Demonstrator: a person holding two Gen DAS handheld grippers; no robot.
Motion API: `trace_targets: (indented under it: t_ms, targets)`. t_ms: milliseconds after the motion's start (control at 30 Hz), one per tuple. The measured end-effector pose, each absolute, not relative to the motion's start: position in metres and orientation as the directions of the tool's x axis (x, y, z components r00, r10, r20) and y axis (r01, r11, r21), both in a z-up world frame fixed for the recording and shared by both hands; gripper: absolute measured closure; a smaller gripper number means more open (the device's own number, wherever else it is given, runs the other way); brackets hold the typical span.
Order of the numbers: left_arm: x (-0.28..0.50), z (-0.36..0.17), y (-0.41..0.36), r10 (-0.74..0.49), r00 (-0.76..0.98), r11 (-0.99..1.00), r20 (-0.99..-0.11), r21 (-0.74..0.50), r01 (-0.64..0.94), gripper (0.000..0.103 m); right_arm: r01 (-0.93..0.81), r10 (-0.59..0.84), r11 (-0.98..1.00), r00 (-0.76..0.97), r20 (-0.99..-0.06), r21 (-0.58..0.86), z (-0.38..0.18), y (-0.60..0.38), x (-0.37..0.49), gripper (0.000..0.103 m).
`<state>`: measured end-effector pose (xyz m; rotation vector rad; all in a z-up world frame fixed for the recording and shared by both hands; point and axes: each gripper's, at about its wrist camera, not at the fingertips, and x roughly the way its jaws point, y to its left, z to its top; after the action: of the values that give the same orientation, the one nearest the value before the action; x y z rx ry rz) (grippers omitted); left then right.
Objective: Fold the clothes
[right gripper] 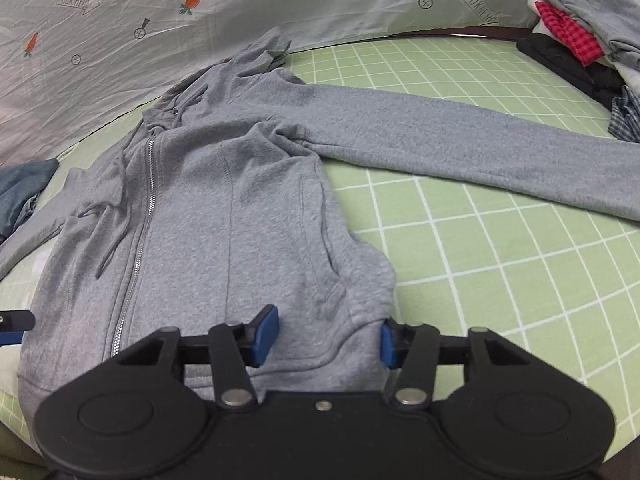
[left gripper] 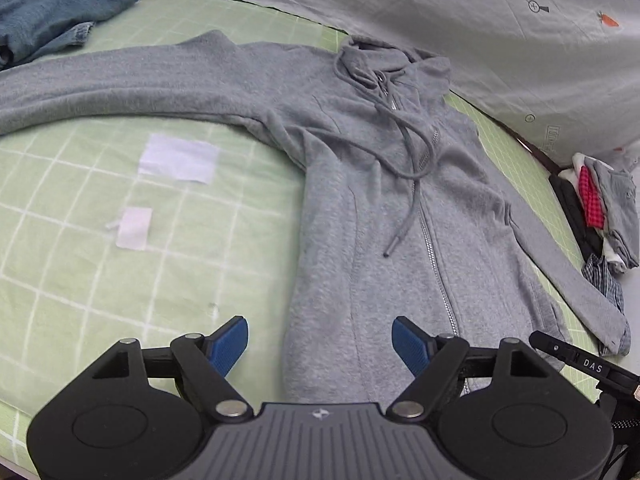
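Observation:
A grey zip-up hoodie (left gripper: 384, 208) lies flat and front-up on the green checked sheet, sleeves spread out to both sides, hood toward the far side. It also shows in the right wrist view (right gripper: 224, 208). My left gripper (left gripper: 320, 344) is open and empty, hovering over the hoodie's lower left hem. My right gripper (right gripper: 326, 334) is open and empty, its blue pads either side of the lower right hem near the pocket. The tip of the right gripper (left gripper: 576, 360) shows in the left wrist view.
A grey carrot-print quilt (left gripper: 500, 32) lies along the far side. A blue garment (left gripper: 52, 8) lies at the far left. A pile of folded clothes (right gripper: 584, 40) sits at the far right. Two white patches (left gripper: 176, 160) lie on the sheet (right gripper: 480, 260).

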<state>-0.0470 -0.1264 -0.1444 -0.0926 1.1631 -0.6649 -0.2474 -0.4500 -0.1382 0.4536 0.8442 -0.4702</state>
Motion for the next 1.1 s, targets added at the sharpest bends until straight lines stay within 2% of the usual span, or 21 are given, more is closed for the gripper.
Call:
trace_targets:
  t_ms: [33, 67, 100, 133, 200, 233, 300, 400, 467, 533, 567, 600, 633, 667, 767, 800, 833, 867, 967, 1000, 1100]
  targets:
    - [-0.051, -0.148, -0.129, -0.519, 0.233, 0.814, -0.822, -0.393, 0.427, 0.028, 0.546, -0.186, 0.81, 0.586, -0.789, 0.214, -0.139, -0.452, -0.25, 0.078]
    - [-0.055, -0.148, -0.129, -0.509, 0.261, 0.823, -0.82, -0.375, 0.427, 0.059, 0.544, -0.173, 0.806, 0.592, -0.787, 0.232, -0.138, -0.455, -0.252, 0.087]
    - [-0.054, -0.148, -0.131, -0.499, 0.261, 0.828, -0.827, -0.366, 0.425, 0.084, 0.537, -0.155, 0.804, 0.604, -0.782, 0.255, -0.137, -0.457, -0.256, 0.095]
    - [-0.05, -0.149, -0.129, -0.477, 0.25, 0.846, -0.843, -0.362, 0.392, 0.092, 0.529, -0.136, 0.802, 0.615, -0.776, 0.278, -0.136, -0.459, -0.259, 0.095]
    - [-0.043, -0.138, -0.122, -0.48, 0.257, 0.855, -0.839, -0.383, 0.35, 0.092, 0.517, -0.083, 0.774, 0.657, -0.749, 0.367, -0.129, -0.465, -0.268, 0.096]
    - [-0.041, -0.122, -0.118, -0.476, 0.283, 0.86, -0.833, -0.372, 0.35, 0.093, 0.502, -0.032, 0.725, 0.708, -0.706, 0.471, -0.122, -0.474, -0.275, 0.096]
    - [-0.038, -0.093, -0.11, -0.47, 0.324, 0.864, -0.821, -0.354, 0.357, 0.093, 0.437, 0.058, 0.549, 0.83, -0.555, 0.712, -0.111, -0.49, -0.301, 0.096]
    - [-0.037, -0.075, -0.108, -0.422, 0.34, 0.878, -0.84, -0.286, 0.383, 0.084, 0.5, 0.049, 0.545, 0.782, -0.621, 0.673, -0.11, -0.487, -0.313, 0.096]
    - [-0.037, -0.094, -0.113, -0.343, 0.328, 0.894, -0.88, -0.198, 0.402, 0.068, 0.563, 0.0, 0.669, 0.652, -0.758, 0.484, -0.118, -0.475, -0.305, 0.092]
    - [-0.037, -0.109, -0.113, -0.285, 0.307, 0.902, -0.908, -0.146, 0.406, 0.065, 0.598, -0.039, 0.684, 0.602, -0.797, 0.418, -0.122, -0.469, -0.299, 0.082]
    - [-0.038, -0.115, -0.112, -0.268, 0.299, 0.903, -0.916, -0.131, 0.409, 0.059, 0.601, -0.046, 0.686, 0.598, -0.8, 0.41, -0.122, -0.467, -0.297, 0.077]
    - [-0.04, -0.118, -0.109, -0.281, 0.298, 0.902, -0.912, -0.144, 0.408, 0.052, 0.591, -0.069, 0.709, 0.602, -0.795, 0.386, -0.118, -0.464, -0.295, 0.061]
    - [-0.042, -0.121, -0.106, -0.294, 0.295, 0.903, -0.909, -0.162, 0.398, 0.039, 0.579, -0.093, 0.732, 0.608, -0.789, 0.359, -0.115, -0.461, -0.292, 0.048]
    - [-0.043, -0.125, -0.104, -0.306, 0.291, 0.903, -0.906, -0.18, 0.389, 0.036, 0.566, -0.117, 0.754, 0.613, -0.781, 0.332, -0.111, -0.459, -0.289, 0.046]
    - [-0.05, -0.134, -0.113, -0.318, 0.274, 0.893, -0.907, -0.189, 0.409, 0.036, 0.541, -0.102, 0.786, 0.591, -0.8, 0.299, -0.118, -0.458, -0.276, 0.048]
    - [-0.052, -0.135, -0.117, -0.304, 0.284, 0.895, -0.91, -0.17, 0.412, 0.036, 0.543, -0.086, 0.786, 0.57, -0.817, 0.296, -0.123, -0.459, -0.273, 0.056]
    - [-0.053, -0.136, -0.121, -0.29, 0.293, 0.897, -0.911, -0.152, 0.415, 0.036, 0.541, -0.067, 0.784, 0.564, -0.823, 0.306, -0.124, -0.46, -0.273, 0.082]
    - [-0.054, -0.135, -0.122, -0.276, 0.299, 0.899, -0.913, -0.136, 0.416, 0.036, 0.539, -0.049, 0.781, 0.559, -0.828, 0.317, -0.125, -0.461, -0.273, 0.087]
    - [-0.052, -0.132, -0.123, -0.249, 0.322, 0.908, -0.914, -0.104, 0.406, 0.036, 0.509, 0.039, 0.659, 0.712, -0.701, 0.554, -0.112, -0.471, -0.3, 0.087]
    - [-0.051, -0.131, -0.122, -0.241, 0.329, 0.913, -0.913, -0.098, 0.396, 0.036, 0.538, 0.026, 0.614, 0.717, -0.696, 0.577, -0.112, -0.477, -0.308, 0.087]
    - [-0.043, -0.126, -0.121, -0.23, 0.345, 0.926, -0.91, -0.095, 0.366, 0.036, 0.617, -0.076, 0.678, 0.6, -0.796, 0.4, -0.119, -0.482, -0.309, 0.078]
